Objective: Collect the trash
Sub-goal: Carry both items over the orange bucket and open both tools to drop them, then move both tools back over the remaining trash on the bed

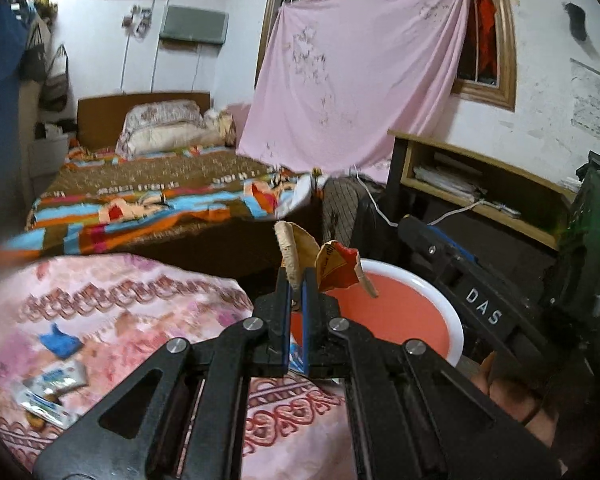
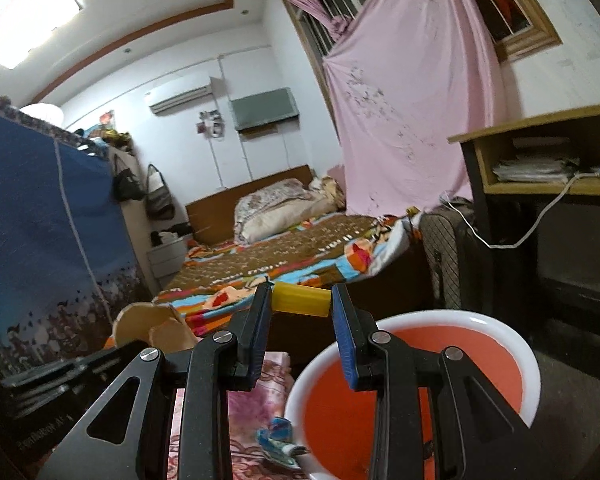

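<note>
Left wrist view: the left gripper [image 1: 296, 280] was clamped shut on a crumpled tan and red wrapper [image 1: 320, 262], which stuck up from between its fingers. The white basin [image 1: 454, 320] with its orange inside sat just past the fingertips, toward 2 o'clock, and the wrapper's loose flap already overhung its near rim. The grip held only the wrapper's lower edge, so a quick swing could have shaken it loose short of the basin, onto the pink patterned cloth [image 1: 140, 308]. At 8 o'clock on that cloth lay more litter: a blue scrap [image 1: 60, 340] and a white and blue packet [image 1: 52, 392], both uncollected.

Right wrist view: the right gripper [image 2: 302, 300] pinched a short yellow tube [image 2: 300, 299] end to end between its 2 blue pads. The basin [image 2: 528, 352] lay below, toward 5 o'clock. The tube hung beyond the basin's far rim rather than over its hollow, so a release there would likely have dropped it outside. Being round and held only by its ends, it could also have rolled or pivoted out. A blue crumpled scrap [image 2: 278, 436] rested at 6 o'clock against the basin's outer wall.
</note>
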Available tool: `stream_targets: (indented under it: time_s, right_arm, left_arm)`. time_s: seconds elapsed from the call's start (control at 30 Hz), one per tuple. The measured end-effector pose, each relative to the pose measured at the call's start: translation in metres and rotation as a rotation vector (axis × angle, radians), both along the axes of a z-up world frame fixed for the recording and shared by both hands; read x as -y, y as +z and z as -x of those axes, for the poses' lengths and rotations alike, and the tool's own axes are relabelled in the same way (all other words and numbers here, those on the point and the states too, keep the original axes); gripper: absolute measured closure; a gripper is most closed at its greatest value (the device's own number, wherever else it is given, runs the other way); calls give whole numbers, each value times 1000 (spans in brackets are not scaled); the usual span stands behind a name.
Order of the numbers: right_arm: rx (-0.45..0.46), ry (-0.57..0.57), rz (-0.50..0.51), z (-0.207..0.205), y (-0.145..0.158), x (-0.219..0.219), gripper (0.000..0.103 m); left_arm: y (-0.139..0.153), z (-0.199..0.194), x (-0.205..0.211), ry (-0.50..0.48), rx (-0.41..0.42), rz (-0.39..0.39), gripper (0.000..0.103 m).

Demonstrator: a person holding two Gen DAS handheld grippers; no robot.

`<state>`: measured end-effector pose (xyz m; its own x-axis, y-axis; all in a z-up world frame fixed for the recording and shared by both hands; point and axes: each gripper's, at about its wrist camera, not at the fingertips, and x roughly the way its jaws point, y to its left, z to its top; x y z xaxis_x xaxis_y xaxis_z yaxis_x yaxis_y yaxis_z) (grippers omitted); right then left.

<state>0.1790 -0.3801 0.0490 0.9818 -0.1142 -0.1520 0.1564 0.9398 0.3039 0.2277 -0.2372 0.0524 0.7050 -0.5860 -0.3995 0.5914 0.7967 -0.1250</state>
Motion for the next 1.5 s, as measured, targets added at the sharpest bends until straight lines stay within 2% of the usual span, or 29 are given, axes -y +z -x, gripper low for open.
stream_targets:
  time_s: [0.2, 0.53, 0.67, 0.97, 1.13, 1.3, 1.47, 1.5]
  right_arm:
    - [-55, -20, -38, -7, -5, 14, 75]
    - [-122, -54, -93, -10, -14, 26, 74]
    - [-138, -59, -105, -10, -16, 28, 68]
    - [-129, -55, -84, -10, -14, 23, 56]
    - [-109, -57, -67, -8, -11, 18, 55]
    - [-77, -58, -51, -6, -7, 13, 38]
    - [-39, -43, -14, -3, -2, 2, 32]
    - [-30, -38, -8, -3, -1, 0, 30]
  left_arm:
    - [-12, -6, 20, -30, -72, -33, 103]
    - [-16, -24, 38, -61, -191, -30, 103]
    - [-18, -29, 36, -53, -218, -25, 101]
    - [-13, -29, 13, 14, -198, 26, 87]
    - [-8, -26, 1, 56, -157, 41, 75]
    - [-2, -21, -16, 106, -110, 59, 63]
    - [4, -19, -34, 161, -83, 77, 54]
    - [5, -18, -38, 173, -80, 80, 49]
